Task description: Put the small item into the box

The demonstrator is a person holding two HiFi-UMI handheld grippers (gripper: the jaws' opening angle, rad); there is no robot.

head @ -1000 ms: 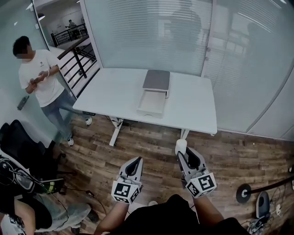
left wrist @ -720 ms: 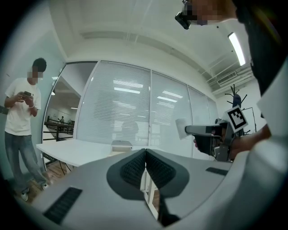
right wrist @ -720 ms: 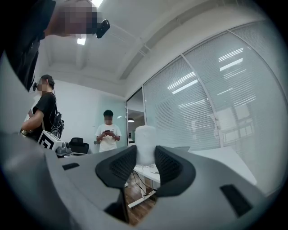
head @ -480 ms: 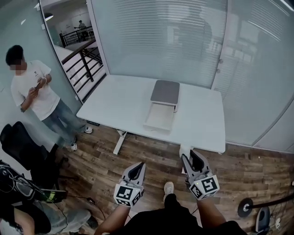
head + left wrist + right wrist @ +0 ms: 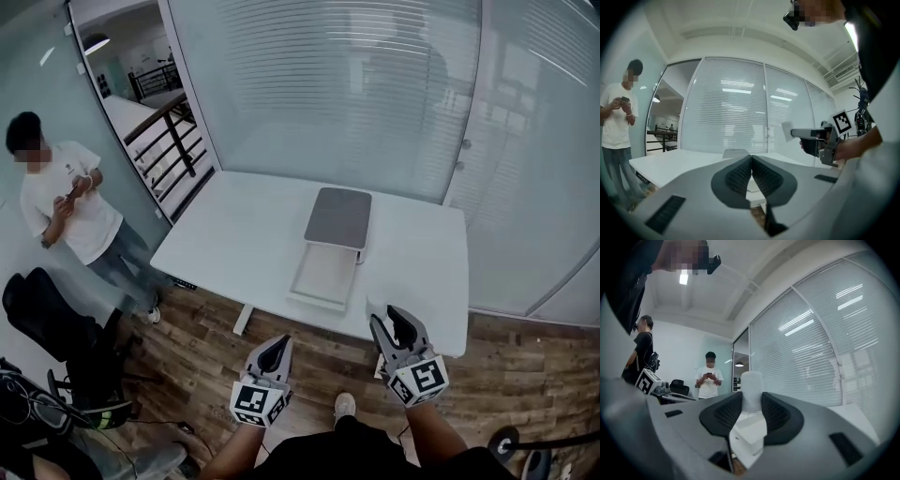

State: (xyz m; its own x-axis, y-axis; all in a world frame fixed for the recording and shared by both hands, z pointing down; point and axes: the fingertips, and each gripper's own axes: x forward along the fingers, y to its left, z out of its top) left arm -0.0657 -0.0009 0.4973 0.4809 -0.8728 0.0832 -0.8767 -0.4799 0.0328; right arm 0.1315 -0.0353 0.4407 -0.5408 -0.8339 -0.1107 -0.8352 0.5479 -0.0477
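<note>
A white box [image 5: 324,275] lies open on the white table [image 5: 234,234], its grey lid [image 5: 338,217] raised behind it. My right gripper [image 5: 386,318] hovers at the table's near edge, right of the box, shut on a small white item [image 5: 751,384] that sticks out past the jaws. The left gripper view shows this item [image 5: 787,131] at the tip of the right gripper [image 5: 802,133]. My left gripper [image 5: 277,343] hangs over the wooden floor short of the table, its jaws shut [image 5: 751,160] with nothing between them. The box [image 5: 735,153] shows low ahead of it.
A person in a white shirt [image 5: 56,206] stands left of the table, looking at a phone. Glass walls with blinds [image 5: 328,84] run behind the table. A black chair [image 5: 52,328] stands at the left on the wooden floor [image 5: 525,375].
The view and both grippers have come closer to the table. The right gripper, over the floor before, now reaches the table's near edge. The item stays held.
</note>
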